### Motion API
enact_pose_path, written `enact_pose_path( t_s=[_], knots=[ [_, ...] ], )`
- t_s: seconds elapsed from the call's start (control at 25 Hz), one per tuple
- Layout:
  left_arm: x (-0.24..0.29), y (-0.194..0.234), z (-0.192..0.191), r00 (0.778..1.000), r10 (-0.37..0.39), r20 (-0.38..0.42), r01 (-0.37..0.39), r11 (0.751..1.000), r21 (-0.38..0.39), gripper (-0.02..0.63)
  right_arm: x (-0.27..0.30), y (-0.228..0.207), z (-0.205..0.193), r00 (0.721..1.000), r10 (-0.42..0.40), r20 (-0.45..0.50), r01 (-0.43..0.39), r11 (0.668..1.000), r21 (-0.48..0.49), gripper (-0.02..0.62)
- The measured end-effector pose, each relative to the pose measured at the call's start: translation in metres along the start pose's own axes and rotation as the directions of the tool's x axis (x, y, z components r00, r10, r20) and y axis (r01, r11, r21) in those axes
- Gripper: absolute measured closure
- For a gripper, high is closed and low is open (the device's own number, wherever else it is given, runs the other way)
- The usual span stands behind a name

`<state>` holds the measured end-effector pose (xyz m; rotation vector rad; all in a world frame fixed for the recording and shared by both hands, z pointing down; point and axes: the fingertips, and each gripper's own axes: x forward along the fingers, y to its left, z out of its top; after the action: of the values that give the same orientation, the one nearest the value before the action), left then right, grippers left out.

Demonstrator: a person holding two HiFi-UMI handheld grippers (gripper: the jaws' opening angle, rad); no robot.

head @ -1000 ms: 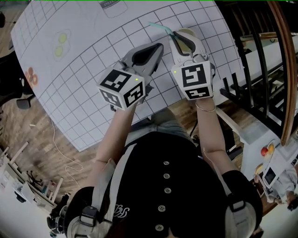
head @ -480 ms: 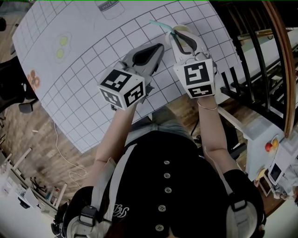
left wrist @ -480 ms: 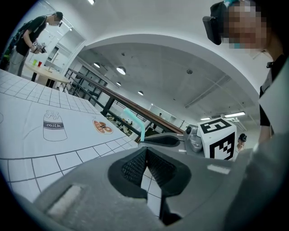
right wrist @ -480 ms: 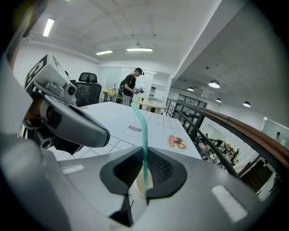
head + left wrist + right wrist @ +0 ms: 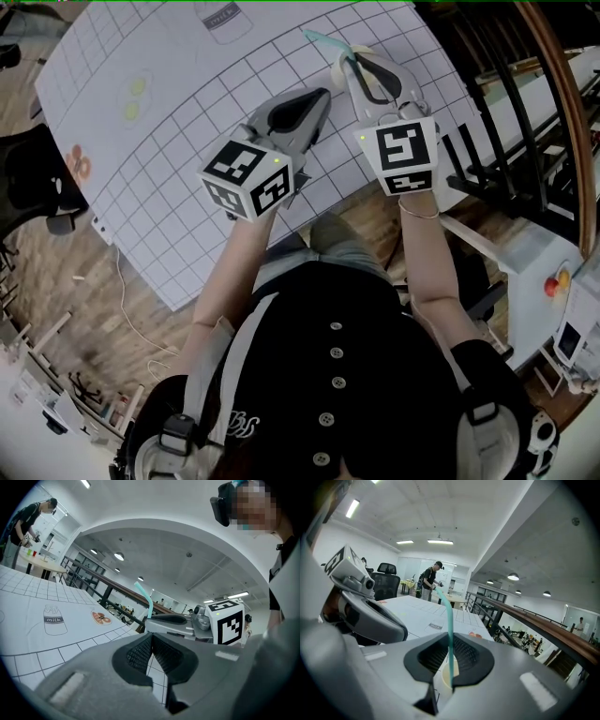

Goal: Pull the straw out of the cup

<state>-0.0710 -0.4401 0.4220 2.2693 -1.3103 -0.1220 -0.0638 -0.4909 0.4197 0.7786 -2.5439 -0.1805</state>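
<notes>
From the head view, the right claw [image 5: 352,61] is held over the far part of the gridded white table [image 5: 187,122]. A teal straw [image 5: 321,38] slants out past its tips, up and to the left. The left claw [image 5: 319,97] lies just left of the right claw, its tips drawn together and close beside it. A milk carton drawing [image 5: 223,19] is printed on the sheet well to the left of the right claw, near the far edge.

In the left gripper view, the left claw's ribbed pads meet at the front with nothing between them, so it is closed and empty. Beyond them the right claw shows side-on, its marker cube [image 5: 227,620] behind it. The straw [image 5: 144,597] rises from its tips and bends at the top.

The right gripper view settles the grip. The right claw is closed on the straw [image 5: 449,620], which runs upright between the two pads and curves away to the left above them. Under the right claw, through the gap below the pads, the pale mouth of the cup [image 5: 445,677] shows. The straw's lower end sits over that mouth; whether it reaches inside I cannot tell. The left claw's grey body fills the space left of the right claw, and a person [image 5: 429,585] stands far beyond it.
</notes>
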Motion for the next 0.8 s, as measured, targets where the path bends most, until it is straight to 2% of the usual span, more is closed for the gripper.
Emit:
enact_pose_path(
  t_s=[0.6,0.8],
  knots=[
    [-0.033,-0.039,0.036,0.996,-0.061,0.058,0.055,0.993,0.107,0.606,-0.069,0.002,0.059,0.981,-0.128,0.144,0.123,0.992,0.039,0.565],
    [-0.044,-0.059,0.045,0.993,-0.097,0.073,0.086,0.986,0.145,0.606,-0.104,0.007,0.080,0.965,-0.144,0.220,0.114,0.983,0.142,0.565]
  ],
)
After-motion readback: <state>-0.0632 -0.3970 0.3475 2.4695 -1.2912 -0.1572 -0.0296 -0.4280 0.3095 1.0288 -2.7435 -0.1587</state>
